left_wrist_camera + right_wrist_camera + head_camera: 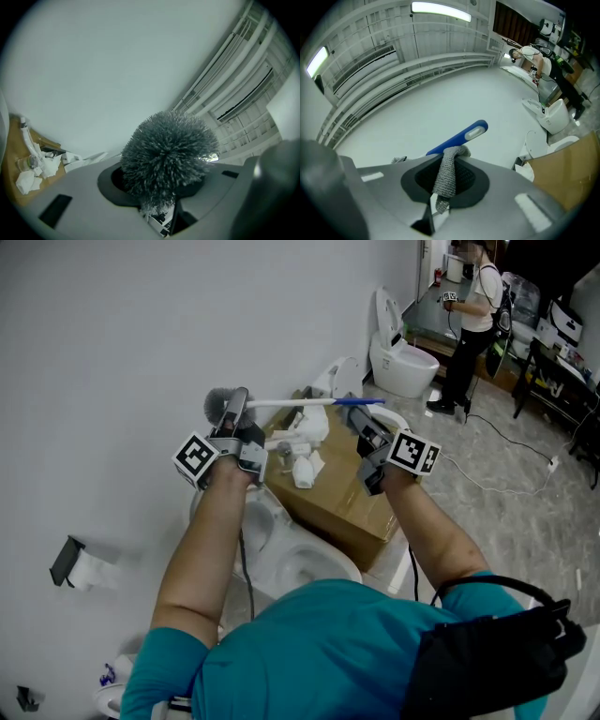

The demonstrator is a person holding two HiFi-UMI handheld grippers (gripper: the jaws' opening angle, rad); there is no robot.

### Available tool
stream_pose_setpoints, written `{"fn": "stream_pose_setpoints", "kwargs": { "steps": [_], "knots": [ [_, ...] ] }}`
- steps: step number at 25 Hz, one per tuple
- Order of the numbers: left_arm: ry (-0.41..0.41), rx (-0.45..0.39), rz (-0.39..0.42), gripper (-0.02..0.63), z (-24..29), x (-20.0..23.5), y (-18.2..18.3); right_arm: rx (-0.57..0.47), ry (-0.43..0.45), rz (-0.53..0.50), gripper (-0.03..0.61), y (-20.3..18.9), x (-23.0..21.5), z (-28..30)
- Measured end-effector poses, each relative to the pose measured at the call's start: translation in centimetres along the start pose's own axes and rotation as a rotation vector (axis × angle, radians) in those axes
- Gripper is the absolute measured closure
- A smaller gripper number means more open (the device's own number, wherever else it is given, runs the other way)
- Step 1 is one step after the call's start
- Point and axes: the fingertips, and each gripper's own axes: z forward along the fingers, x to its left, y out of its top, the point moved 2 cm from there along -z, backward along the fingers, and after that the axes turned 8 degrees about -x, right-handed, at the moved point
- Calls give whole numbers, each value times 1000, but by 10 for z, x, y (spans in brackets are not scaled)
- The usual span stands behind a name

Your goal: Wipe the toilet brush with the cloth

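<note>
Grey-bristled, blue-handled toilet brush (300, 402) is being clamped near its head by the left gripper (234, 413), upper centre. Grey knitted cloth (445, 173) is being pinched by the right gripper (364, 427) against the handle end; most wiping is judged outstanding.

White wall (112, 324) fills upper left; grey marbled floor (511, 507) right; white toilet (405, 367) upper right; cardboard box (339, 507) centre; paper-roll holder (73, 563) lower left.

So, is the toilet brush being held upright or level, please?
Level: the toilet brush spans sideways, bristle head at the left gripper, blue end at the right gripper.
</note>
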Motion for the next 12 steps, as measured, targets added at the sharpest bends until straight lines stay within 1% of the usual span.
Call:
{"fn": "stream_pose_setpoints", "kwargs": {
  "steps": [8,12],
  "knots": [
    [-8,0,-6,451,0,-3,1,-15,-20,-6,560,8,-8,-5],
    [-5,4,11,451,-1,0,4,-24,-30,-7,560,12,-12,-8]
  ]
}}
